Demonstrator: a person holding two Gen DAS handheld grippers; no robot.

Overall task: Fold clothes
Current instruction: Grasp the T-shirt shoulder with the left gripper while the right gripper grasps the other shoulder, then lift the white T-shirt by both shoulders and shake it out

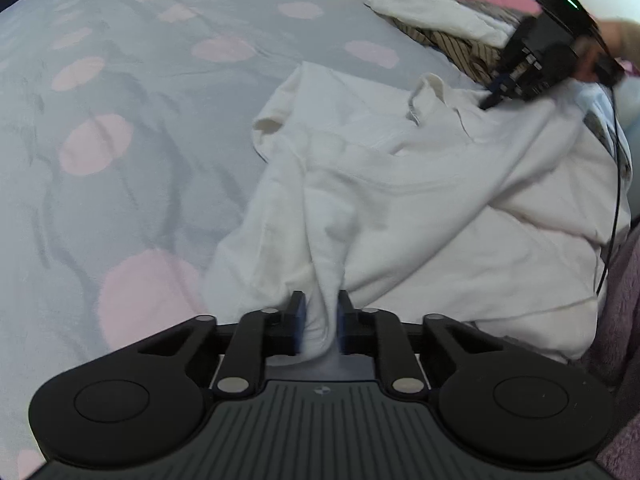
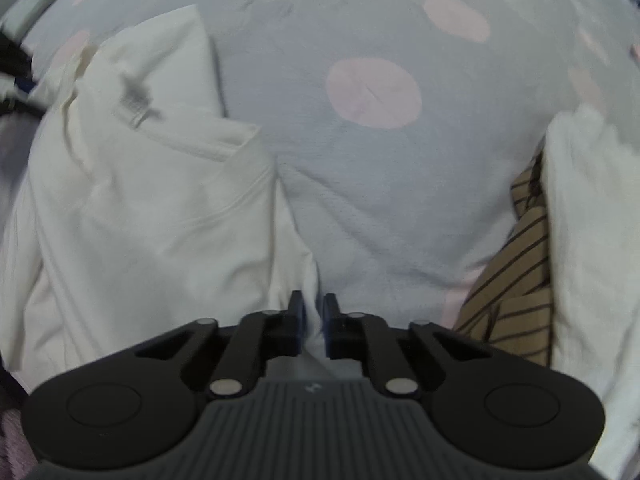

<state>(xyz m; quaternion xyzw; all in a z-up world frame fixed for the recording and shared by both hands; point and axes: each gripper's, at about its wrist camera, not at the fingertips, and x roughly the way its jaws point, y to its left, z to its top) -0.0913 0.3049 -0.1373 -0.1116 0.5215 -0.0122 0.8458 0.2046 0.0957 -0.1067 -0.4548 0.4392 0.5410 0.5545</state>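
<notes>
Your left gripper (image 1: 320, 316) is pinched nearly closed on a bunched ridge of the white polo shirt (image 1: 400, 184), the cloth rising straight out from between the pads. Your right gripper (image 2: 314, 316) is likewise clamped almost shut on a thin edge of the same shirt, which falls away to that gripper's left in loose folds.

From the left gripper, the shirt spreads ahead and to the right: the open collar (image 1: 428, 100) lies far forward, one short sleeve (image 1: 272, 128) sticks out ahead and slightly left, and the body slumps in heavy creases to the right. Your right gripper shows in the left wrist view far ahead on the right, its tips down on the cloth just past the collar.

By my reading, the fold has barely begun: the shirt is crumpled, not laid flat, with no clean fold visible. You have two holds, so spreading and squaring it comes first, then sleeves and halves.

Beyond the shirt, a pile with a brown striped garment (image 2: 516, 280) and another white garment (image 2: 588, 240) sits to the right of your right gripper, touching each other, on the grey bedspread (image 2: 380, 200) with pink dots. Whether those are already folded I cannot tell.
</notes>
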